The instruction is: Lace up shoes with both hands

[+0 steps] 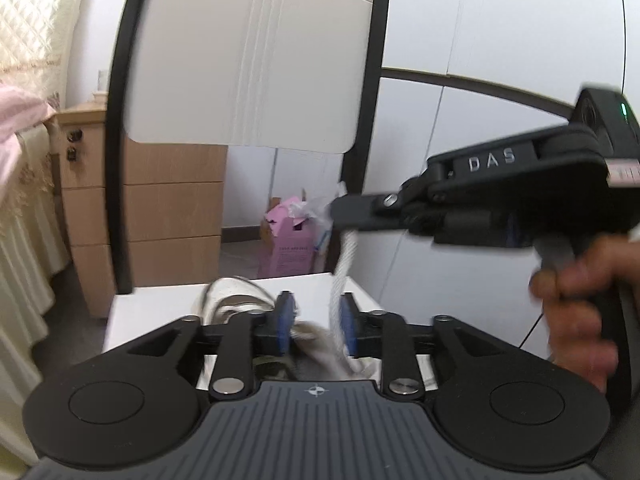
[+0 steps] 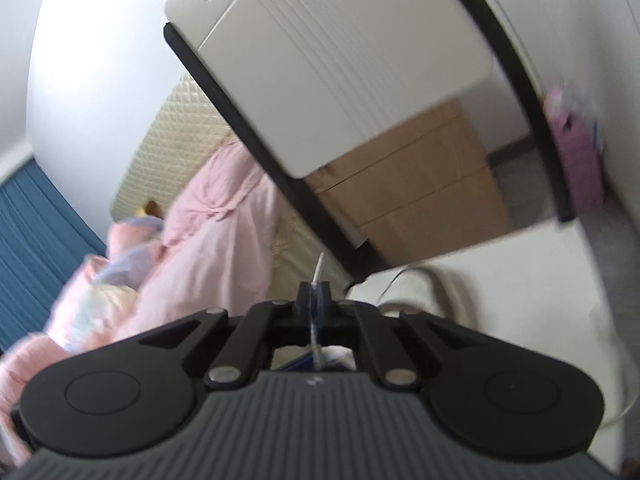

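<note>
Looming chair back [image 1: 248, 52] behind white lace [image 1: 347, 256]

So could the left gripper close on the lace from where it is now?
Probably yes: the lace already hangs between the left gripper's open pads, pulled up by the right gripper; nothing blocks it.

The left gripper [image 1: 316, 328] is matte black with a grey ribbed deck, a small compass-like mark at the deck's front edge, two round black caps and silver pivot screws; its fingers [image 1: 285, 326] carry blue pads. The right gripper [image 2: 316, 300] is built alike, with raised letters "DAS" on its side and a green light on its rear block. The hand [image 1: 576, 308] gripping its handle is blurred, perhaps bare
</note>
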`<state>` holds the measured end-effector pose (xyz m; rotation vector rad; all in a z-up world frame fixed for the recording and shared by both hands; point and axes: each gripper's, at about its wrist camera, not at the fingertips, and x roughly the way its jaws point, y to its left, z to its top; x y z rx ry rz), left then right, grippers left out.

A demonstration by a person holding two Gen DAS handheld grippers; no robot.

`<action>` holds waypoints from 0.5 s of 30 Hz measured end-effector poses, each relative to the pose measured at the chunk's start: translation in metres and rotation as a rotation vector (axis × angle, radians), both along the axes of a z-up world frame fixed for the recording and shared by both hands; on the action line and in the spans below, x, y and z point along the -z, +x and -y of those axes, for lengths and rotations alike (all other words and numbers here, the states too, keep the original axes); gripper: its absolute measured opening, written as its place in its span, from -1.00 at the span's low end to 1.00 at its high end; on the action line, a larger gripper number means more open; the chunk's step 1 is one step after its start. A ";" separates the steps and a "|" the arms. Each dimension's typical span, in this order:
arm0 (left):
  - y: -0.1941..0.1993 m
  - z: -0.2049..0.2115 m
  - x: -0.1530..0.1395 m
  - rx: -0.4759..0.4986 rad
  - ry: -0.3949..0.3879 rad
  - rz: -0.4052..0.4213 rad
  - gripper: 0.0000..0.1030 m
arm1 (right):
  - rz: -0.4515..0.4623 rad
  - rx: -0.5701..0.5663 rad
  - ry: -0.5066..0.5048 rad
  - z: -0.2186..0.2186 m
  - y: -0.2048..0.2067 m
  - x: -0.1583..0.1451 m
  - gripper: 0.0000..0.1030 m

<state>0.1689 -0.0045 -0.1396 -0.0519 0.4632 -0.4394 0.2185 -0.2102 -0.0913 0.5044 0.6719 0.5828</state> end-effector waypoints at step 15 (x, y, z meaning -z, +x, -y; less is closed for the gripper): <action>-0.003 -0.002 0.030 0.013 0.275 0.005 -0.41 | 0.106 -0.766 -0.755 -0.105 0.027 -0.012 -0.94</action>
